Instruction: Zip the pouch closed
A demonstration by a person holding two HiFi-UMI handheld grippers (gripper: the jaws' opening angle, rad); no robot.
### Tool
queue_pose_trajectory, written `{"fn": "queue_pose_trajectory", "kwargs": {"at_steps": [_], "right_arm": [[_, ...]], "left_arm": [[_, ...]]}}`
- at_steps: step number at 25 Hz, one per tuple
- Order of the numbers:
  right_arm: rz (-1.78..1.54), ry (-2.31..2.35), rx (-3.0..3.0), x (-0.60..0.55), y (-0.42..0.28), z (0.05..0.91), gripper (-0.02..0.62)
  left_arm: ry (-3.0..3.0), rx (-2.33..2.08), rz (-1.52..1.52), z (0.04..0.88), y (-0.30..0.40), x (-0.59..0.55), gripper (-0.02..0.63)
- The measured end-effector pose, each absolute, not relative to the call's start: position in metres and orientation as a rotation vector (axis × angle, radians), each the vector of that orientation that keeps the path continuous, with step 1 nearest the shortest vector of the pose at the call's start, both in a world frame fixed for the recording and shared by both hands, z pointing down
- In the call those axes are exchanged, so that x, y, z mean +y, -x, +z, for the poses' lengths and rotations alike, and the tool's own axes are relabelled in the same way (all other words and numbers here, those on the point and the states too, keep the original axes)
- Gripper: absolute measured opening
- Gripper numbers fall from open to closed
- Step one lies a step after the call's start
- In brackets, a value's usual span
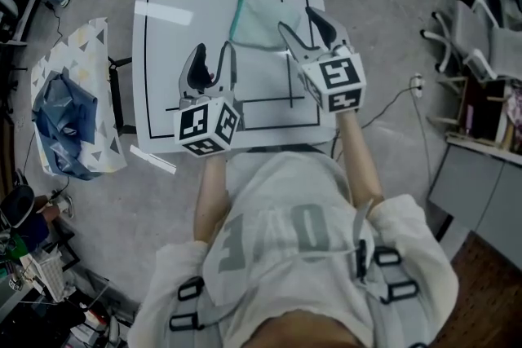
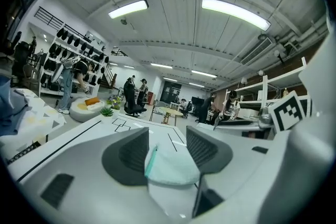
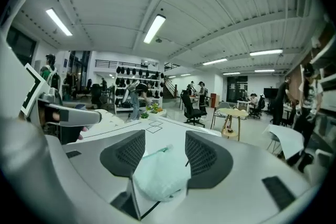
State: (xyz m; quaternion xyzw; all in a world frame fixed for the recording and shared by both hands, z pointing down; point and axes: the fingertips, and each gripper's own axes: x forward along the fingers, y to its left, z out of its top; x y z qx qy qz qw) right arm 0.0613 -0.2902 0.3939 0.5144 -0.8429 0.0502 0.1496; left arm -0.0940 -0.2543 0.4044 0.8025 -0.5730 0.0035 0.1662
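While the white rectangular worktop (image 1: 163, 53) with black lines carries the pale green translucent pouch (image 1: 265, 22) flat near its middle, the left hand-held gripper (image 1: 214, 53) and right hand-held gripper (image 1: 296, 19) hover at its near edge, jaws wide apart, gripping nothing.

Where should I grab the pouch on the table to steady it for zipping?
Pinch the near corner of the pouch beside its teal zipper, coming in low from the near side. It lies flat, zipper along its left edge, so probably only edges give a bite.
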Motion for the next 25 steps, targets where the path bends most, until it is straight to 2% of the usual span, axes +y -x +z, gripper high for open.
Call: {"fn": "queue_pose_trajectory", "kwargs": {"at_steps": [6,14,25], "right_arm": [[-0.055,-1.214,-2.368,-0.357,-0.035,0.404,0.232],[-0.197,-0.842,-2.205,-0.439,-0.003,0.473,0.232],[-0.162,-0.531,-2.033,-0.493,0.008,0.57,0.232]], "left_arm": [[-2.241,-1.657,0.01,0.411,0.101,-0.273,0.204],[-2.177,-1.692,0.088,0.431,0.11,-0.298,0.204],[-2.065,-1.749,0.163,0.459,0.129,-0.323,0.203]]}}
